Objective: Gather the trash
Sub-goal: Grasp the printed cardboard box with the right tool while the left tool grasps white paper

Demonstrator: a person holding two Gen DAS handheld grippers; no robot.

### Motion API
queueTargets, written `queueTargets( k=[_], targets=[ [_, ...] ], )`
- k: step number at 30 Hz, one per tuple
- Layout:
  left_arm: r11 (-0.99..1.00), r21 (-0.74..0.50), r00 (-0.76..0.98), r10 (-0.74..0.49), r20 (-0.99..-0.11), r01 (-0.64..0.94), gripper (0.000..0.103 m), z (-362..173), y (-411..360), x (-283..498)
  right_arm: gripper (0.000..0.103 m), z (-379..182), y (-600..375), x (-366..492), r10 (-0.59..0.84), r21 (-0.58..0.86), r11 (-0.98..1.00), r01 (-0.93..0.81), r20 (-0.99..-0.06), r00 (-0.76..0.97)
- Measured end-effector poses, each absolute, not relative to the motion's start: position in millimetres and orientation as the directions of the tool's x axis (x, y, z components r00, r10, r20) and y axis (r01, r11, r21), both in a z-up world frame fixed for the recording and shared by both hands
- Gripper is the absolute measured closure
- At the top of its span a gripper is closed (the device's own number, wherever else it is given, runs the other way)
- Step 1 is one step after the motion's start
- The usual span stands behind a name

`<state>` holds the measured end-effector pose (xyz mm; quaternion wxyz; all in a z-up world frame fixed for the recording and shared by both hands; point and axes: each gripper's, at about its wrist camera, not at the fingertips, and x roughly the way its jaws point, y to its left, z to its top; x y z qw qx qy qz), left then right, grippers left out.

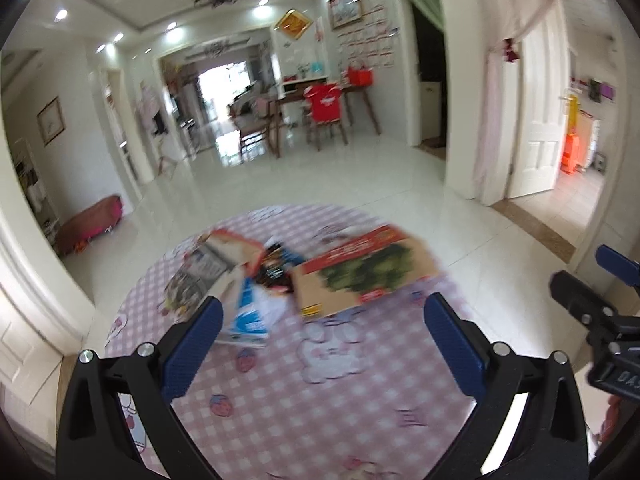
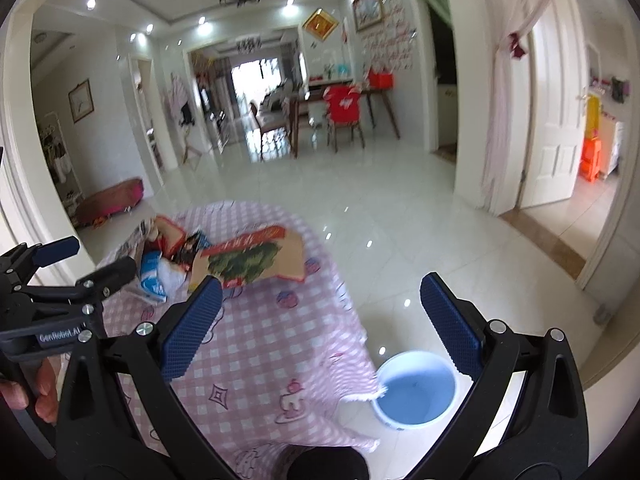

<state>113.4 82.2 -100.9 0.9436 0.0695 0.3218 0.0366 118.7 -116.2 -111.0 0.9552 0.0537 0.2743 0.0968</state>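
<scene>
A pile of trash lies on a round table with a pink checked cloth (image 1: 328, 392): a flattened cardboard box with a red band and green print (image 1: 360, 272), a blue and white carton (image 1: 250, 320), an orange-edged box (image 1: 236, 250) and dark wrappers (image 1: 276, 268). The box also shows in the right wrist view (image 2: 252, 260). My left gripper (image 1: 320, 320) is open and empty above the table, just short of the pile. My right gripper (image 2: 320, 300) is open and empty over the table's right edge. A blue bucket (image 2: 416, 390) stands on the floor below it.
White tiled floor (image 1: 360, 176) stretches to a dining table with chairs (image 1: 320, 112) at the back. An open white door (image 1: 536, 128) is at the right. A pink and brown cushion (image 1: 90, 224) lies on the floor at the left.
</scene>
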Motion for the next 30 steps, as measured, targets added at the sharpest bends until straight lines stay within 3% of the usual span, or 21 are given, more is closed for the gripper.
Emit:
queueTargets(
  k=[4, 12, 17, 19, 21, 25, 28, 30],
  targets=[
    [0.971, 0.212, 0.758, 0.221, -0.614, -0.111, 0.004, -129, 120, 139, 0.006, -130, -87, 147, 0.252, 0.157, 0.967, -0.198, -0.55, 0.796],
    [0.959, 0.244, 0.719, 0.27, -0.64, -0.144, 0.004, -167, 169, 187, 0.006, -168, -46, 204, 0.277, 0.158, 0.961, -0.228, -0.623, 0.732],
    [0.967, 0.222, 0.726, 0.241, -0.645, -0.124, 0.006, -177, 184, 207, 0.006, -200, -58, 243, 0.361, 0.369, 0.92, -0.134, -0.66, 0.659],
    [0.969, 0.218, 0.732, 0.232, -0.64, -0.117, 0.014, -178, 190, 206, 0.006, -211, -64, 255, 0.441, 0.492, 0.865, -0.103, -0.644, 0.625],
    [0.973, 0.207, 0.731, 0.211, -0.649, -0.097, 0.035, -178, 192, 210, 0.006, -218, -68, 263, 0.481, 0.557, 0.827, -0.082, -0.623, 0.617],
    [0.972, 0.218, 0.736, 0.209, -0.644, -0.085, 0.05, -180, 196, 219, 0.006, -220, -74, 275, 0.509, 0.623, 0.78, -0.067, -0.568, 0.647],
    [0.976, 0.196, 0.755, 0.197, -0.626, -0.092, 0.067, -176, 202, 213, 0.007, -220, -72, 283, 0.515, 0.629, 0.774, -0.068, -0.564, 0.646],
    [0.981, 0.167, 0.763, 0.185, -0.62, -0.101, 0.076, -171, 209, 210, 0.023, -222, -72, 285, 0.52, 0.631, 0.772, -0.077, -0.558, 0.646]
  ],
)
